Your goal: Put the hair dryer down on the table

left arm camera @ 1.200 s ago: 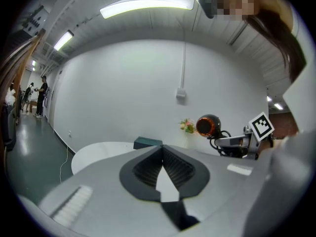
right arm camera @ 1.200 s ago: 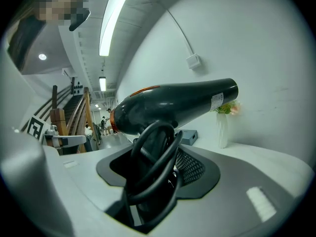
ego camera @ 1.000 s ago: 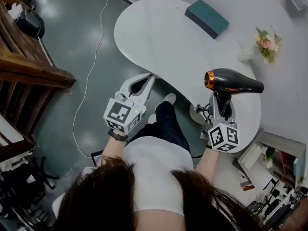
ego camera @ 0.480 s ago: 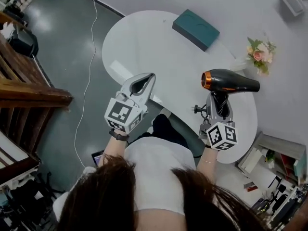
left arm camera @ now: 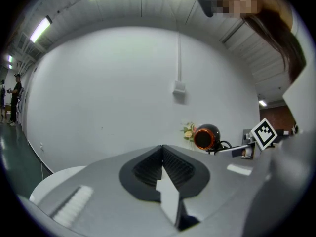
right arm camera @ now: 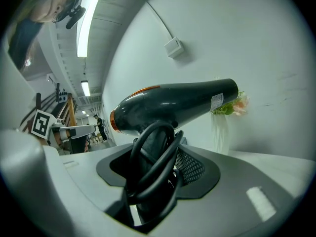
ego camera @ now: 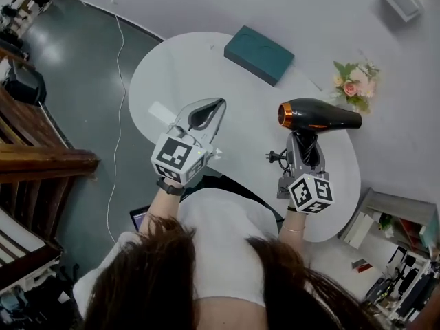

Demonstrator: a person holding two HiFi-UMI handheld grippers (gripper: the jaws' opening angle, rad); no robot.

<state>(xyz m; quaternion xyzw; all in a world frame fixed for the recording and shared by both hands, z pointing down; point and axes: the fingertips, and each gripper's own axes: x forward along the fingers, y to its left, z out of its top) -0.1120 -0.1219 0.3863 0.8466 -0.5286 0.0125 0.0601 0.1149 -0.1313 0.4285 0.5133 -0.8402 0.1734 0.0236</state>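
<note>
Table point(ego camera: 192, 74), hair dryer point(ego camera: 326, 115) crosswise, orange ring point(ego camera: 282, 114) left

L tool point(ego camera: 218, 106) is held out ahead of the body, roughly level, angled up and to the right in head view. Its jaws meet at the tips w/ nothing btwn them. Its marker cube point(ego camera: 177, 159) sits at the rear, nearest the person. A dark band rings the L wrist point(ego camera: 167, 188); the forearm is bare.

R tool point(ego camera: 304, 139) points away from the body, tipped slightly down. Its jaws are clamped on the handle of the hair dryer point(ego camera: 323, 114), w/ its own cube point(ego camera: 309, 192) at the rear. R forearm point(ego camera: 294, 227) is bare. The two tools are well apart.
</note>
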